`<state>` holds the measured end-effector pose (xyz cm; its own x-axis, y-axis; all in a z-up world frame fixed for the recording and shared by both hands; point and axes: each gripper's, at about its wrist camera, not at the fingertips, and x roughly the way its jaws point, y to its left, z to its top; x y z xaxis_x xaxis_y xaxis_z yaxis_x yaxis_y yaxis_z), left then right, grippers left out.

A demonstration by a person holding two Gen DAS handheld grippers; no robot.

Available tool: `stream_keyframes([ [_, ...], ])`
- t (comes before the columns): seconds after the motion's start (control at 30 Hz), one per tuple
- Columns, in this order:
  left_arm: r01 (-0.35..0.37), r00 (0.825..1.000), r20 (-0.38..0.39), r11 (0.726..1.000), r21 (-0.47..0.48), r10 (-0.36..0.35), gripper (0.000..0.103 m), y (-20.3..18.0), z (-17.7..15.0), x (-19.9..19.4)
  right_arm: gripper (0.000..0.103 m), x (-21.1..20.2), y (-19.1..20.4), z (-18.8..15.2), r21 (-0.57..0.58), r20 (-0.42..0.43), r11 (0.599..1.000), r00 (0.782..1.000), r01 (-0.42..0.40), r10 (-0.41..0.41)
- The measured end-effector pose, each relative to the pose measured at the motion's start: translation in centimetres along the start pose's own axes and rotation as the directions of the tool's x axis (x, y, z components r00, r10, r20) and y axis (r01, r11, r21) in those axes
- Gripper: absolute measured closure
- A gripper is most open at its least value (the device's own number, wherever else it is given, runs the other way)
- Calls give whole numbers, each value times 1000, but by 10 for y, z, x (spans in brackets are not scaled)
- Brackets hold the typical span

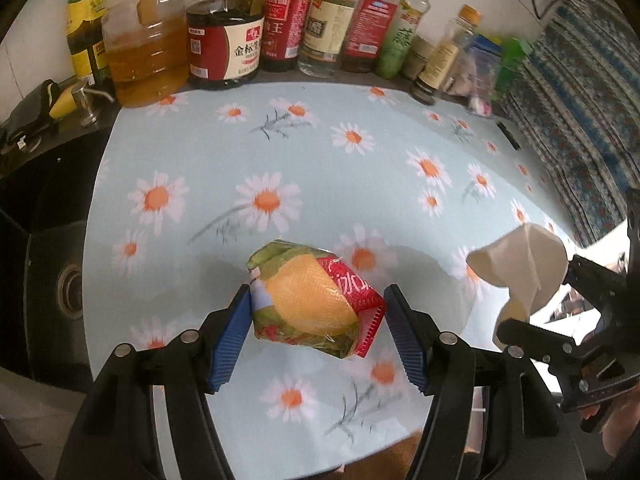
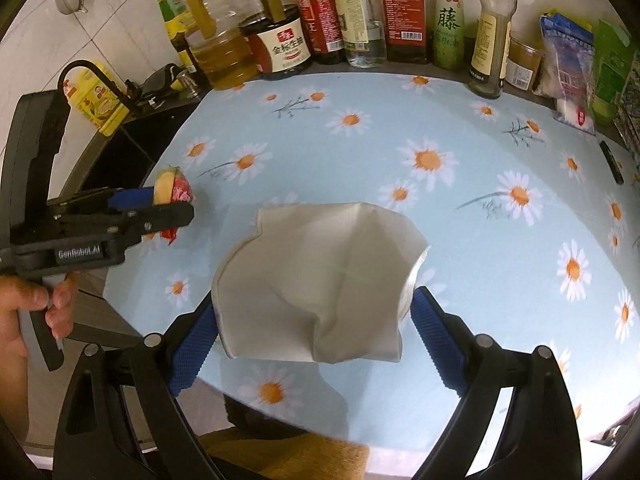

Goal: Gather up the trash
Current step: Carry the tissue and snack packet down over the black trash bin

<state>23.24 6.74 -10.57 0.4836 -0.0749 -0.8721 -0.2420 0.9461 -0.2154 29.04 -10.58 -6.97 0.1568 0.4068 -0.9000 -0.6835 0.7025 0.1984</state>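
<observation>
While our left gripper (image 1: 316, 326) clamps a crumpled red, yellow and green wrapper (image 1: 310, 310), our right gripper (image 2: 316, 332) pinches a creased white paper bag (image 2: 320, 284). We hold both over the near part of a pale-blue daisy tablecloth (image 1: 320, 152); sauce and oil bottles (image 1: 248, 36) line the far edge.

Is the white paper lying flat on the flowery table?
No, the white paper is crumpled and held up between the right gripper's blue pads, above the flowery tablecloth.
</observation>
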Motion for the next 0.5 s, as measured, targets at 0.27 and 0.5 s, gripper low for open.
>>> stream_keyframes([
  [0.27, 51, 999, -5, 998, 38, -50, 39, 4, -44, -21, 12, -9, 32, -38, 37, 3, 999, 1000, 12, -12],
  [0.5, 84, 996, -29, 995, 51, -83, 39, 9, -80, -29, 12, -13, 57, -69, 54, 1, 999, 1000, 5, -5],
])
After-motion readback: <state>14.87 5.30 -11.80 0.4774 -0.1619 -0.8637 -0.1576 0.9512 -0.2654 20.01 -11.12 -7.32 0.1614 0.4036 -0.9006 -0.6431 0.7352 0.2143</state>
